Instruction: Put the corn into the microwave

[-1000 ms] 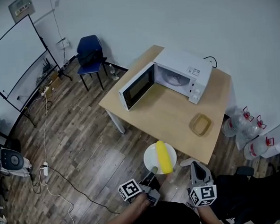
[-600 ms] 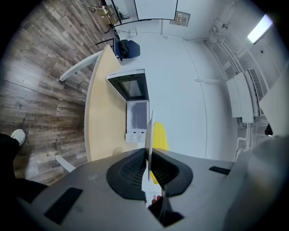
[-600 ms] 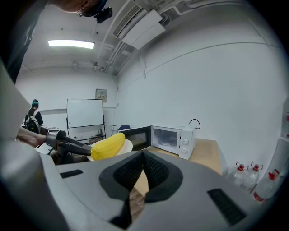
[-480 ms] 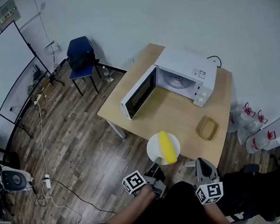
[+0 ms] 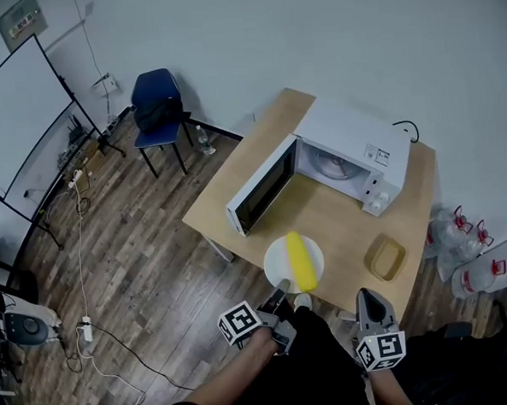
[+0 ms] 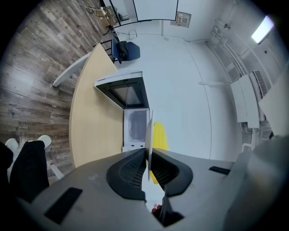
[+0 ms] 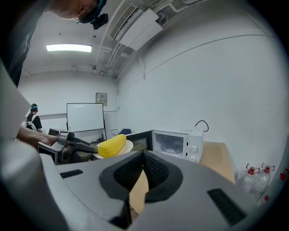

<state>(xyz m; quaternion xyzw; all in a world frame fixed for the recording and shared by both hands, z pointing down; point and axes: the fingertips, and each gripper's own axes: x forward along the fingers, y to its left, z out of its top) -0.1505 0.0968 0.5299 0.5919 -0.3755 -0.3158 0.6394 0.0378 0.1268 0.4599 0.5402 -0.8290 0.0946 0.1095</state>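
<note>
A yellow corn cob [image 5: 301, 261] lies on a white plate [image 5: 277, 257]. My left gripper [image 5: 282, 285] is shut on the plate's near rim and holds it level over the front edge of the wooden table [image 5: 322, 208]. In the left gripper view the plate [image 6: 148, 135] shows edge-on between the pads, with the corn [image 6: 160, 136] beside it. The white microwave [image 5: 347, 159] stands at the table's back, its door [image 5: 261, 188] swung open to the left. My right gripper [image 5: 367, 296] hangs shut and empty to the right of the plate; its view shows the corn [image 7: 111, 145] and the microwave [image 7: 174, 144].
A tan shallow container [image 5: 386, 257] sits on the table's right front. A blue chair [image 5: 157, 100] and a whiteboard [image 5: 16, 109] stand at the far left. Water bottles [image 5: 465, 231] sit on the floor right of the table. Cables trail over the wooden floor at left.
Both grippers have moved forward toward the table, and the plate with the corn has gone with the left one. The plate now hangs over the table's front edge.
</note>
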